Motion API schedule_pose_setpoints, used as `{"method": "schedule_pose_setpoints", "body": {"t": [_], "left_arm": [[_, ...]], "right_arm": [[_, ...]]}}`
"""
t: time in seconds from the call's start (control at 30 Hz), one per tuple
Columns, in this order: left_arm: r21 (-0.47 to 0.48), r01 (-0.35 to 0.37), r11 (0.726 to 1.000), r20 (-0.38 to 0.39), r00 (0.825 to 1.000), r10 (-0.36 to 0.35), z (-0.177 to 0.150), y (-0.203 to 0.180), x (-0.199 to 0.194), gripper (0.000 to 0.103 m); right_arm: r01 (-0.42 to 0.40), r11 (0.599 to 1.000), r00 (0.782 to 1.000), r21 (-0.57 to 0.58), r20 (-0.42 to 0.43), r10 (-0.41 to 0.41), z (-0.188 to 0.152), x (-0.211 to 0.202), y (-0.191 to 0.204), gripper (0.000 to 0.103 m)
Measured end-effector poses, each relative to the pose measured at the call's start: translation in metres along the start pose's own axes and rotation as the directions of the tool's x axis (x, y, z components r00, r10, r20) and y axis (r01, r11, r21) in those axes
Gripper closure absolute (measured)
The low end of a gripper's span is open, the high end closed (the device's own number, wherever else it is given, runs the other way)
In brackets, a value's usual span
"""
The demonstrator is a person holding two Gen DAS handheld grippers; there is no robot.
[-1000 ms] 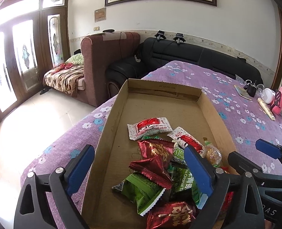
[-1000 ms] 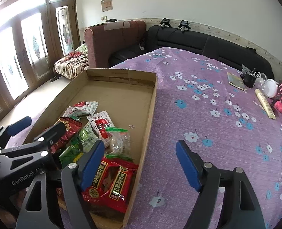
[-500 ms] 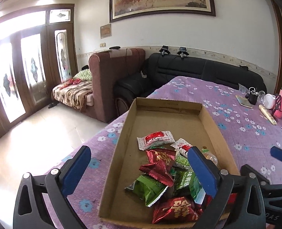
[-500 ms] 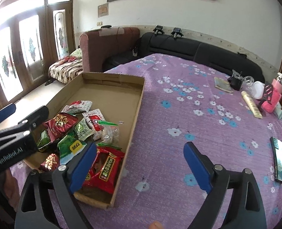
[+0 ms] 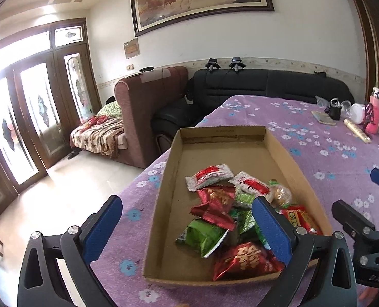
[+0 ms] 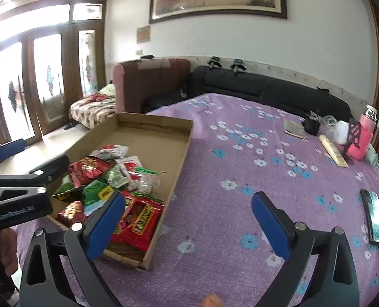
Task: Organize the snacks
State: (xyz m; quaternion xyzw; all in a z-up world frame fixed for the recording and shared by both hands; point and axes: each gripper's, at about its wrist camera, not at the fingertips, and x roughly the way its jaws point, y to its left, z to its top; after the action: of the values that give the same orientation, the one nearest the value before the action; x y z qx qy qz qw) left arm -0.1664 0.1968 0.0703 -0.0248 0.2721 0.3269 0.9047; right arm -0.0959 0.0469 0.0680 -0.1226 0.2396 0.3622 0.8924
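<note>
A shallow cardboard box (image 5: 179,158) lies on the purple flowered tablecloth (image 5: 317,138). In its near half is a heap of snack packets: red ones (image 5: 243,258), green ones (image 5: 204,235) and white-and-red ones (image 5: 210,176). My left gripper (image 5: 187,232) is open and empty, held above and short of the box's near end. My right gripper (image 6: 187,227) is open and empty, above the cloth to the right of the box (image 6: 181,153). A large red packet (image 6: 138,222) lies at the box's near right corner.
At the table's far right stand a pink bottle (image 6: 361,138), a white jar (image 6: 343,131), a black cup (image 6: 312,125), a booklet (image 6: 294,129) and a yellow stick (image 6: 333,151). A phone (image 6: 374,217) lies at the right edge. Sofas (image 5: 253,89) stand behind.
Both grippers have pulled back and risen away from the box, so the box and snacks look smaller and farther off. Both stayed open and empty. The snacks have not moved.
</note>
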Motion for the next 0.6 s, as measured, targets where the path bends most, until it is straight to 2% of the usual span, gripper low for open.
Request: {"method": "schedule_pose_setpoints", "body": {"t": [0.17,0.27,0.6], "left_arm": [[-0.023,-0.025,0.999,-0.035,0.999,0.024,-0.005,0.008,0.005,0.001],[-0.028,-0.063,0.998,-0.051,0.997,0.062,-0.006,0.010,0.011,0.001],[-0.008,-0.073,0.997,-0.055,0.996,0.073,-0.005,0.004,0.011,0.001]], "right_arm": [[-0.014,0.998,0.998,-0.066,0.062,0.018,-0.002,-0.012,0.015,0.003],[-0.011,0.995,0.996,-0.100,0.088,0.020,-0.003,-0.017,0.022,0.002],[-0.022,0.996,0.995,-0.092,0.099,0.031,-0.003,-0.018,0.019,0.000]]}}
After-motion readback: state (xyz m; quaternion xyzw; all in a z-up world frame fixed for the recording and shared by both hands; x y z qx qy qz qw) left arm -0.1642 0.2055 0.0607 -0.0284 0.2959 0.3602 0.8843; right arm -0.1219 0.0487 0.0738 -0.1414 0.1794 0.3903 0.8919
